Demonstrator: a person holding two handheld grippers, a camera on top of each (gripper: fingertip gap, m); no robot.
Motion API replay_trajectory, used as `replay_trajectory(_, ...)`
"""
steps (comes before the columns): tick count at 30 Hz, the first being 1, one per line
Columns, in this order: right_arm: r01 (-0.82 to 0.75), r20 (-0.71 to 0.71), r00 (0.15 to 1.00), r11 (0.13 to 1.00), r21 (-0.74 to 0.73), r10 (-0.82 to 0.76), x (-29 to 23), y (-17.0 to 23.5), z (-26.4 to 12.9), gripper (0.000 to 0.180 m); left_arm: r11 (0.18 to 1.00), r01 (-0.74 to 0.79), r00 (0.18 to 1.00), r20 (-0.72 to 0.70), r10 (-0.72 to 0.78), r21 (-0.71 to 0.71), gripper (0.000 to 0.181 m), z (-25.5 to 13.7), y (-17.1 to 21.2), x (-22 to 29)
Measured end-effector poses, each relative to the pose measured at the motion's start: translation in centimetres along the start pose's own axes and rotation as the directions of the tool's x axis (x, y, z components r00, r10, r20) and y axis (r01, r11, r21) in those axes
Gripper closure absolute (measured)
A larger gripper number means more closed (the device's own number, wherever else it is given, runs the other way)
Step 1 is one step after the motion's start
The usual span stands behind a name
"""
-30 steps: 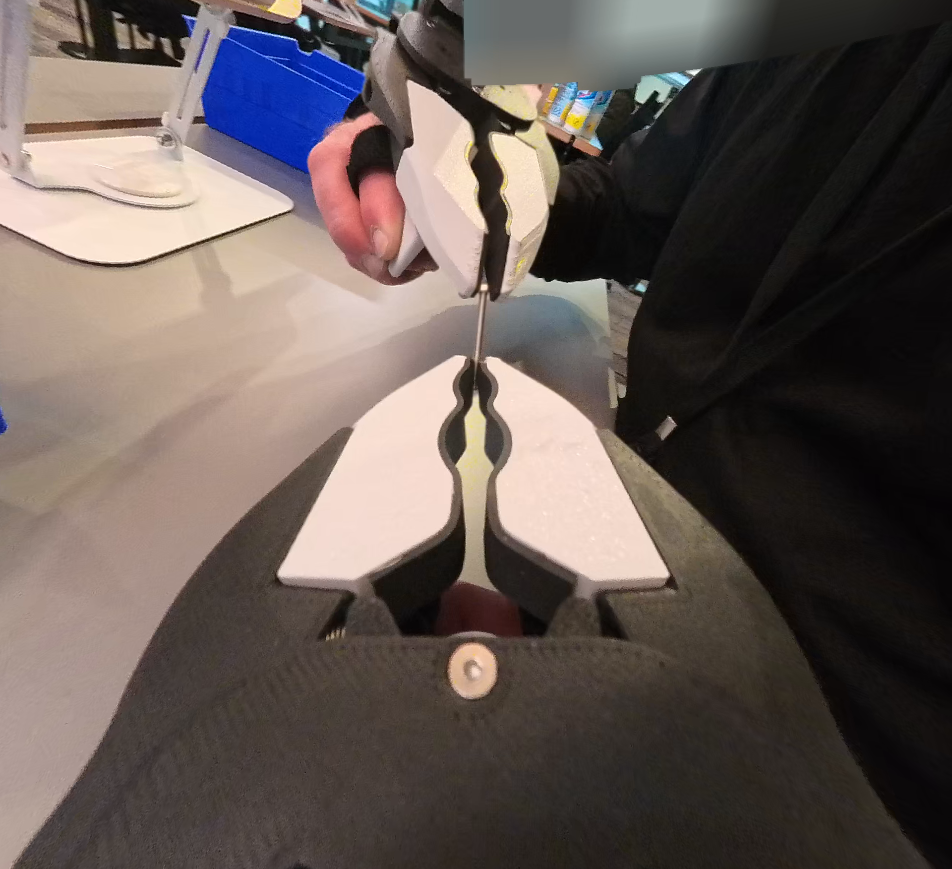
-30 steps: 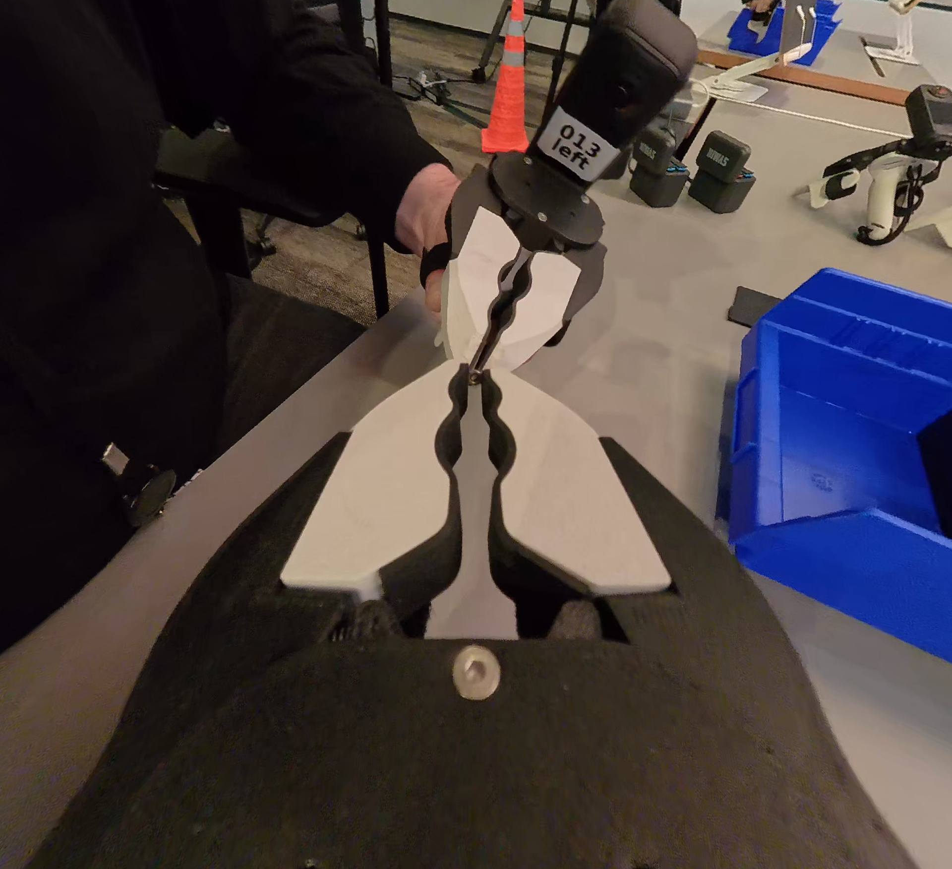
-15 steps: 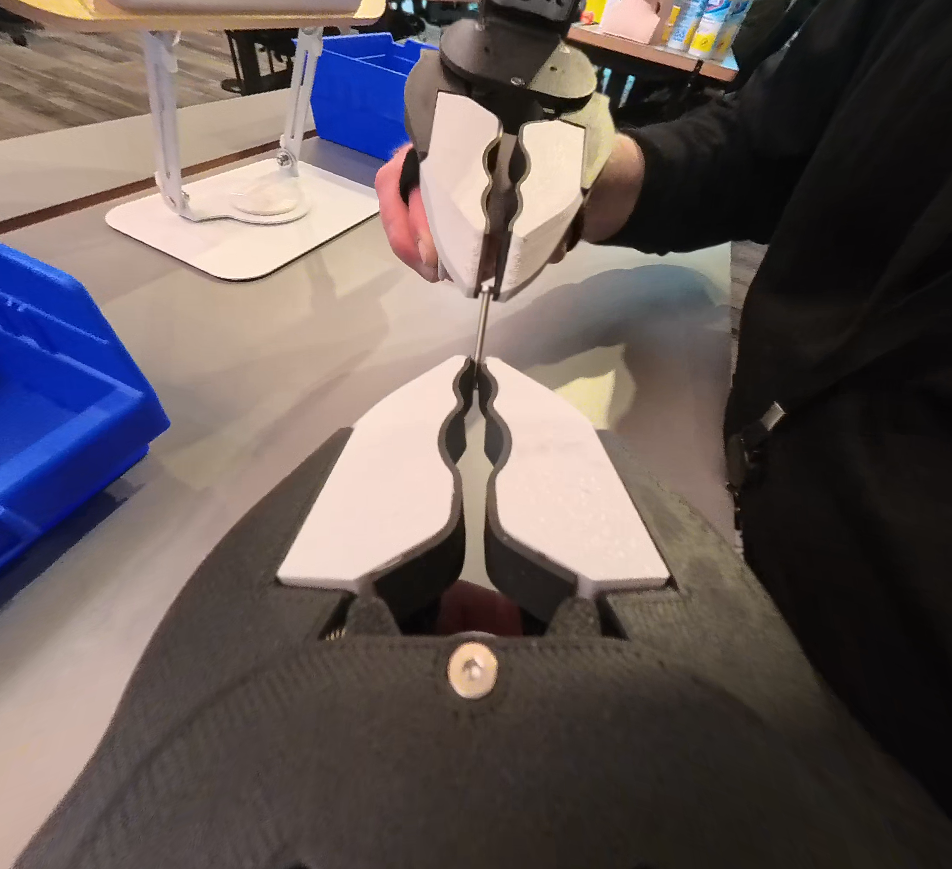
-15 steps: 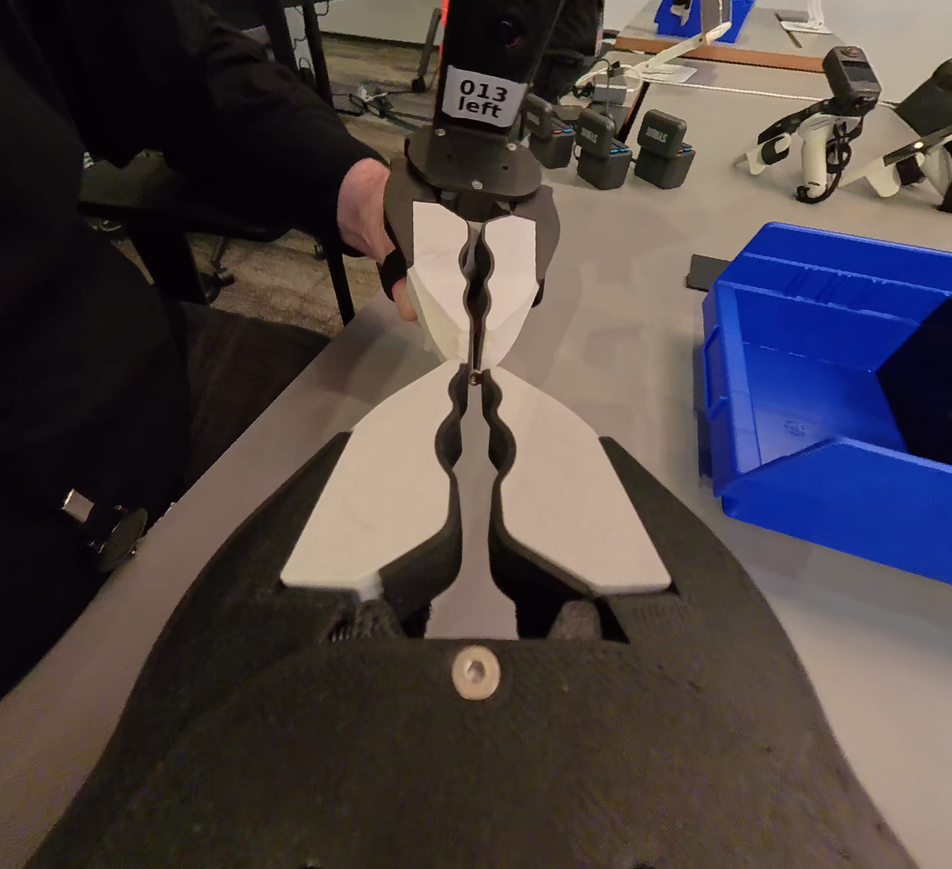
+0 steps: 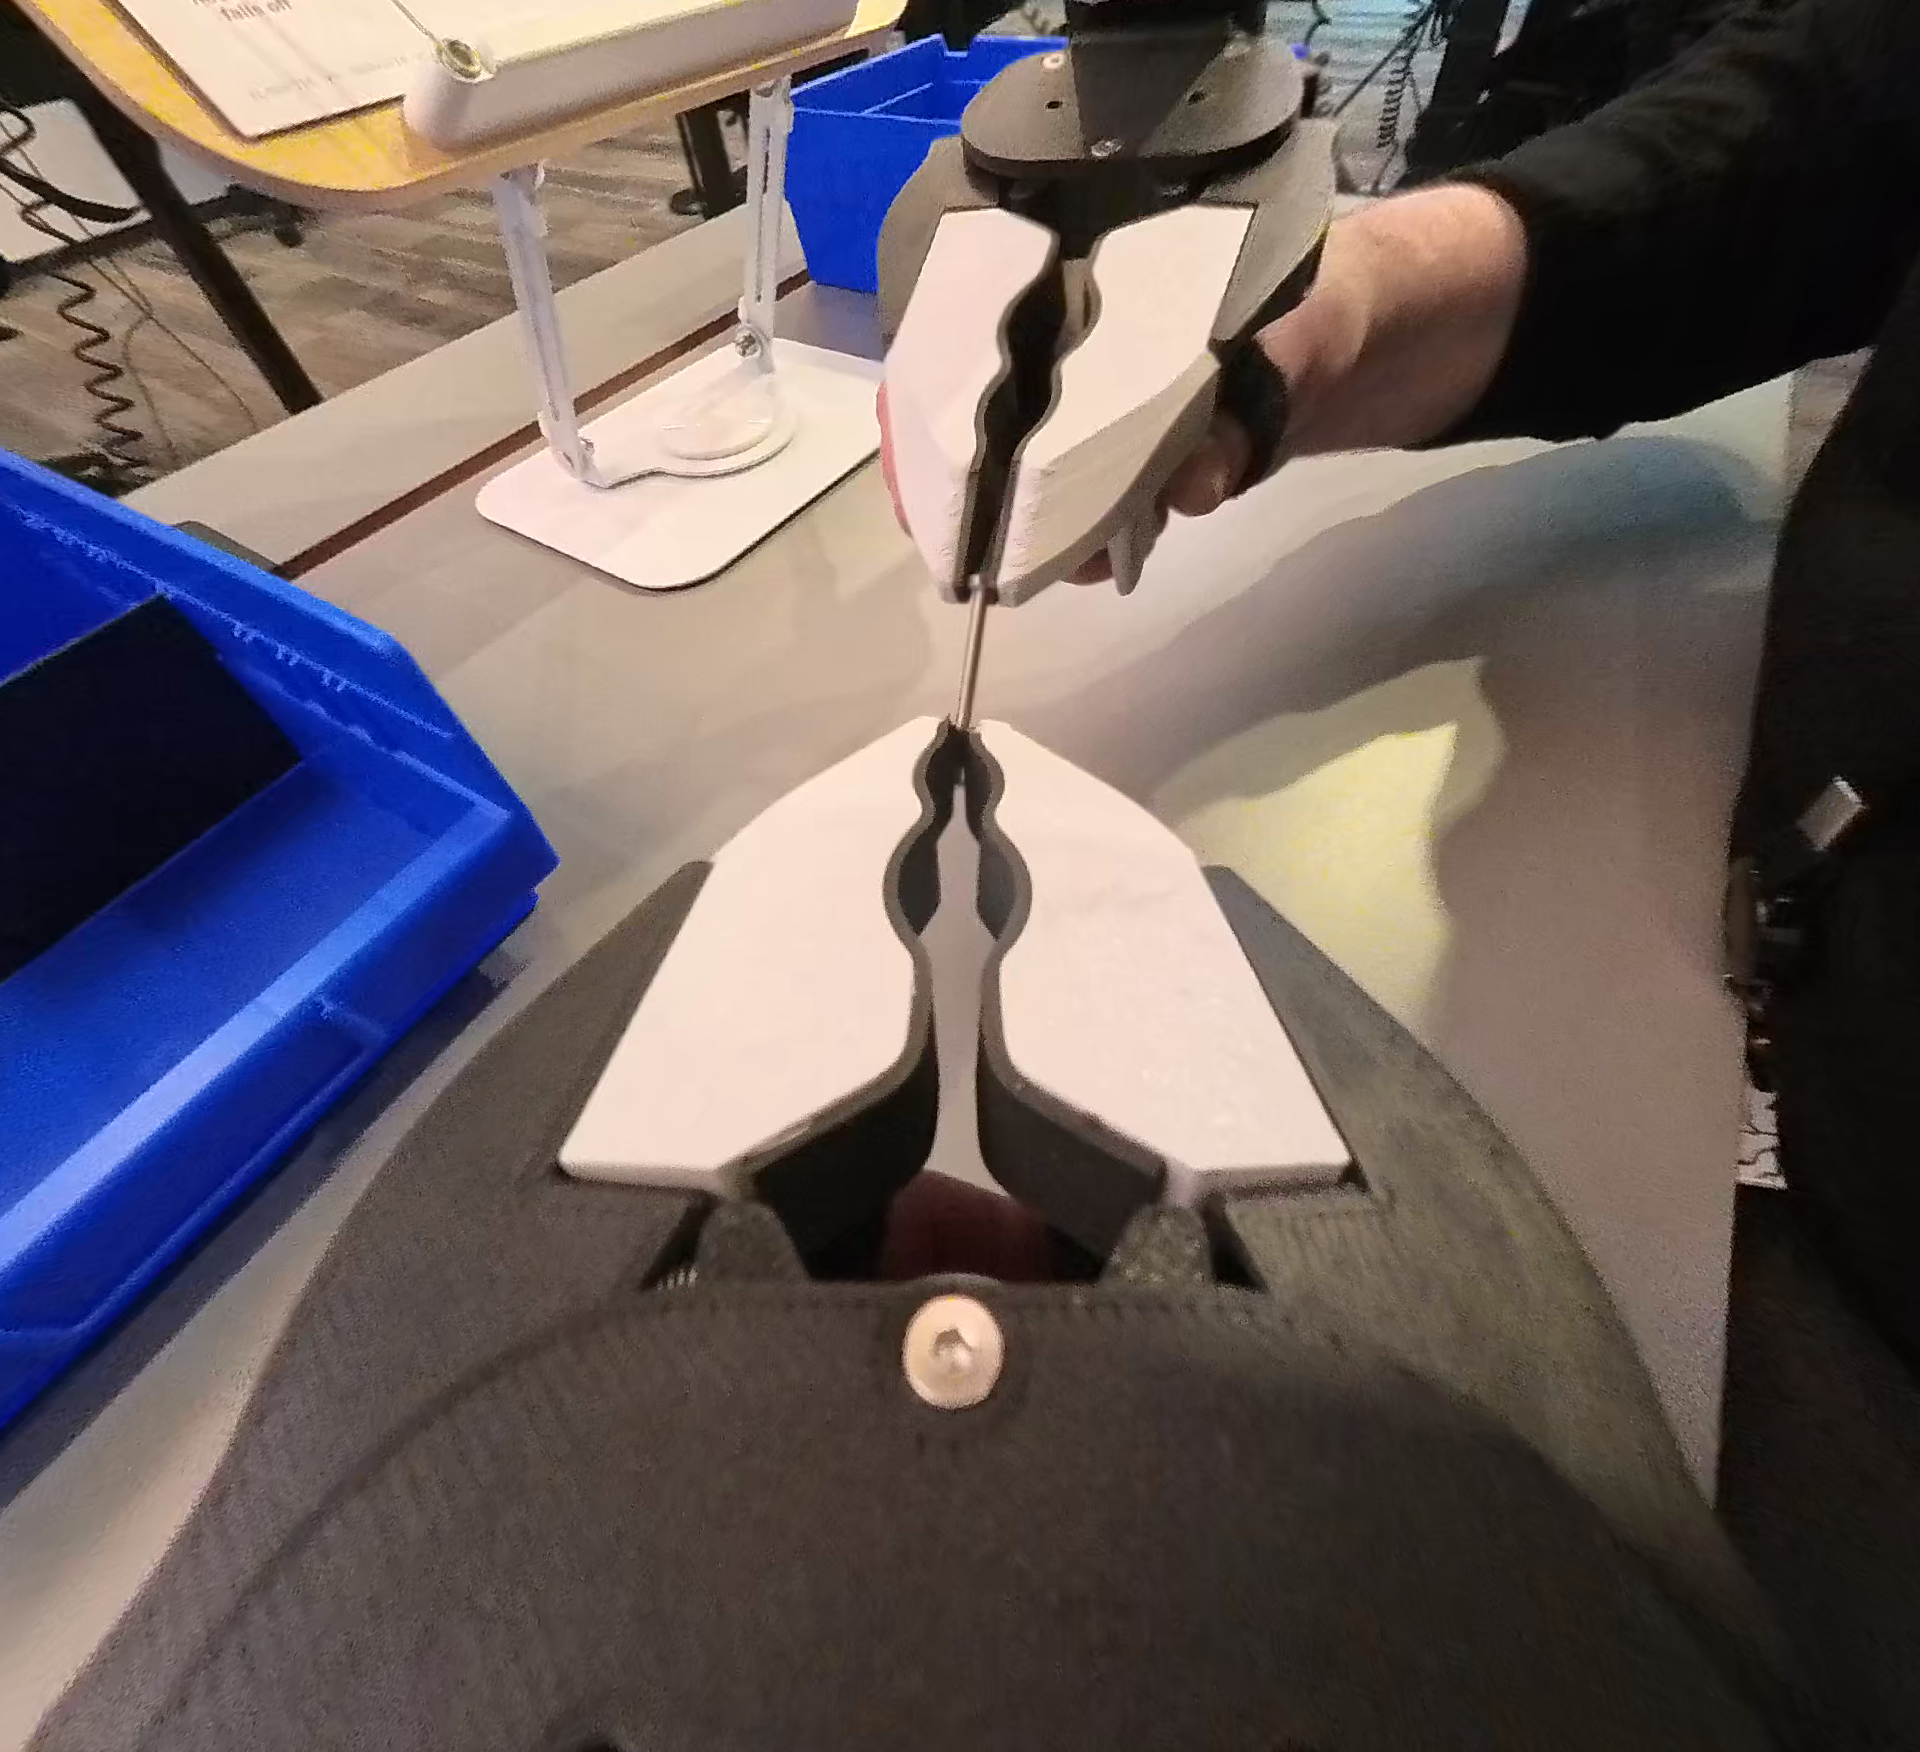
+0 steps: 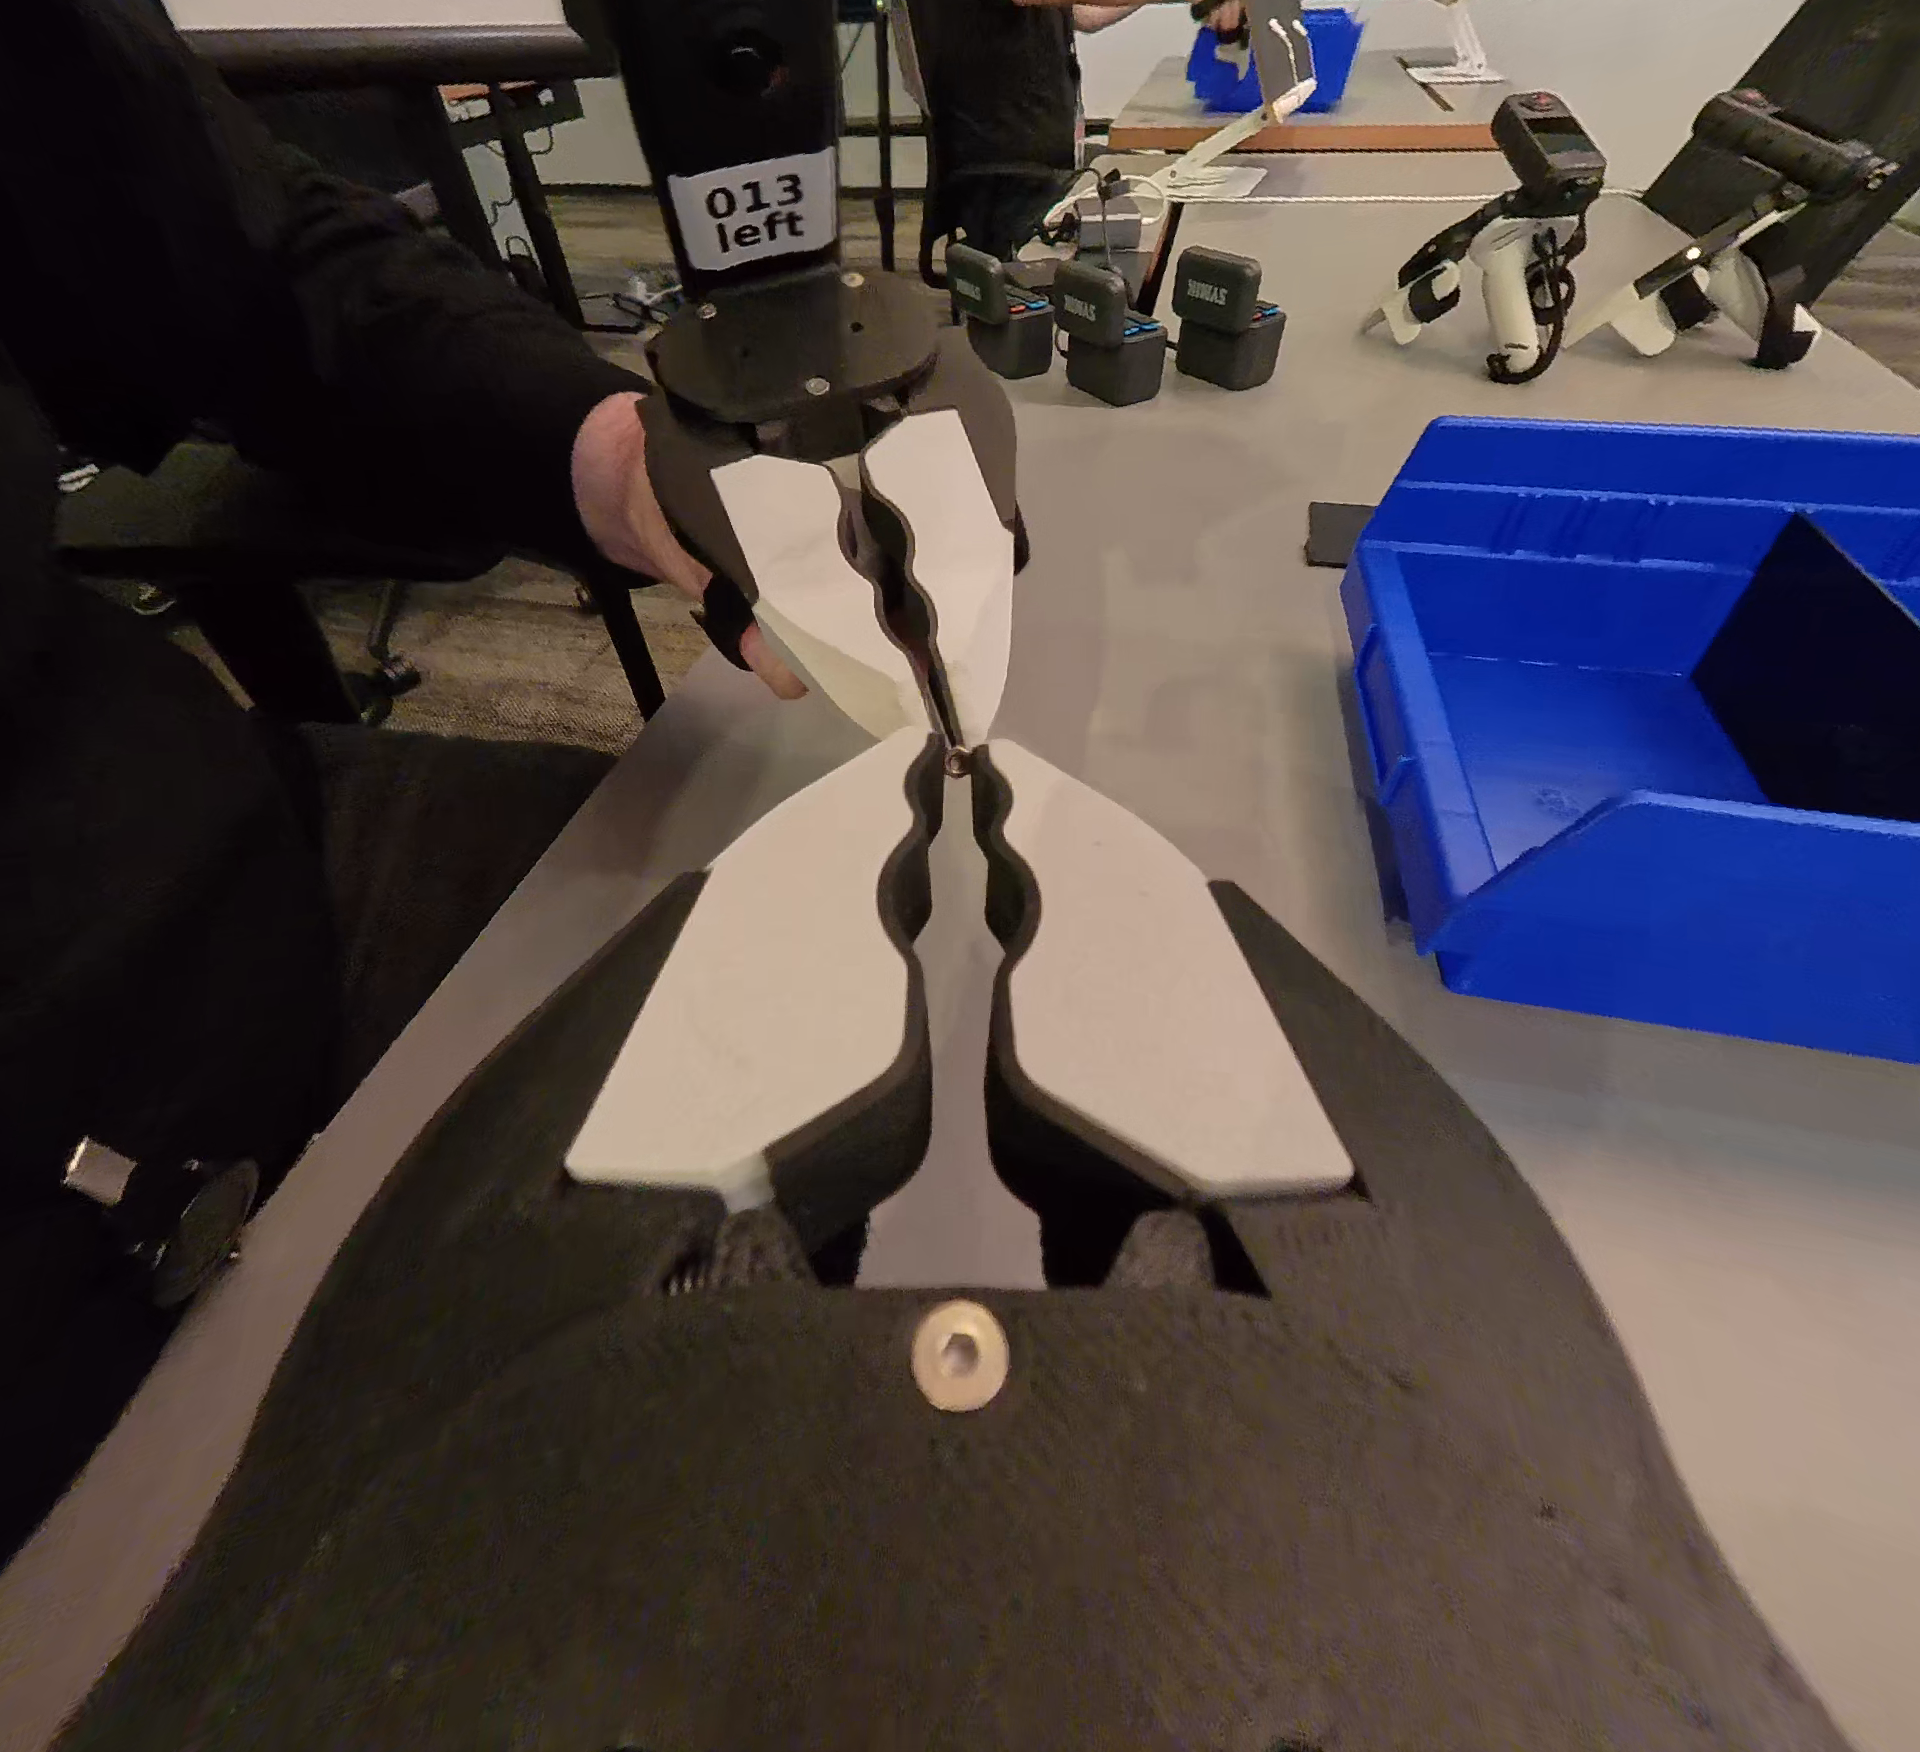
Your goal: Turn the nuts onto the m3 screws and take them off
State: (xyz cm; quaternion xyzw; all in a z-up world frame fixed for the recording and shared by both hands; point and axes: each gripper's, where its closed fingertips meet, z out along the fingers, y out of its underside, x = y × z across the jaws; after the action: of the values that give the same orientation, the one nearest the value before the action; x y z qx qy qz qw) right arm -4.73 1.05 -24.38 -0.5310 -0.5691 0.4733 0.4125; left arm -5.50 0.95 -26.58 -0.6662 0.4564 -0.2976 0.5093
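— Left wrist view: where was the thin silver metal screw (image 5: pixel 971 663)?
— Above the grey table (image 5: pixel 675 694), its ends clamped in the white-fingered left gripper (image 5: pixel 961 734) and right gripper (image 5: pixel 977 596).
— And the nut?
— The small brass-coloured nut (image 6: pixel 955 760) sat pinched at the right gripper's tips, beside the blue plastic bin (image 6: pixel 1621 933)

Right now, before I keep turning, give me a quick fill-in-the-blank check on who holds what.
1. The nut is pinched at the tips of the ___ gripper.
2. The screw bridges from the left gripper to the right gripper, held ___ the table.
3. Both grippers are ___.
4. The bin beside them is coloured ___.

Missing words: right; above; shut; blue.
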Motion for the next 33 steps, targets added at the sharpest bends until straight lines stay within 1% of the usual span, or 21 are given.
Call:
replay_trajectory(4,-0.041,-0.018,0.999,0.999,0.021,0.042,0.2,-0.1,0.1,0.175,0.998,-0.055,0.997,0.059,0.056,-0.019,0.18,0.0,-0.1,-0.4)
replay_trajectory(8,-0.086,-0.042,0.995,0.995,0.044,0.088,0.5,-0.2,0.1,0.175,0.989,-0.137,0.981,0.127,0.144,-0.058,0.18,0.0,0.0,-0.8)
replay_trajectory(13,-0.105,-0.088,0.99,0.992,0.074,0.112,0.9,-0.2,0.1,0.175,0.982,-0.173,0.967,0.176,0.184,-0.075,0.18,0.0,-0.2,-1.2)
replay_trajectory(18,-0.064,-0.129,0.989,0.994,0.089,0.075,0.9,-0.4,0.1,0.175,0.989,-0.138,0.974,0.171,0.146,-0.055,0.18,0.0,-0.3,-1.2)
replay_trajectory(22,0.009,-0.167,0.986,0.998,0.06,0.001,1.0,-0.5,0.2,0.175,0.986,-0.153,0.97,0.179,0.162,-0.066,0.18,0.0,-0.3,-1.2)
replay_trajectory(27,0.076,-0.187,0.98,0.996,0.043,-0.066,1.0,-0.5,0.1,0.175,0.996,-0.085,0.985,0.149,0.089,-0.032,0.18,0.0,-0.4,-1.2)
replay_trajectory(33,0.044,-0.181,0.983,0.998,0.046,-0.035,1.2,-0.6,0.1,0.175,0.994,-0.103,0.98,0.166,0.107,-0.035,0.18,-0.1,-0.4,-1.3)
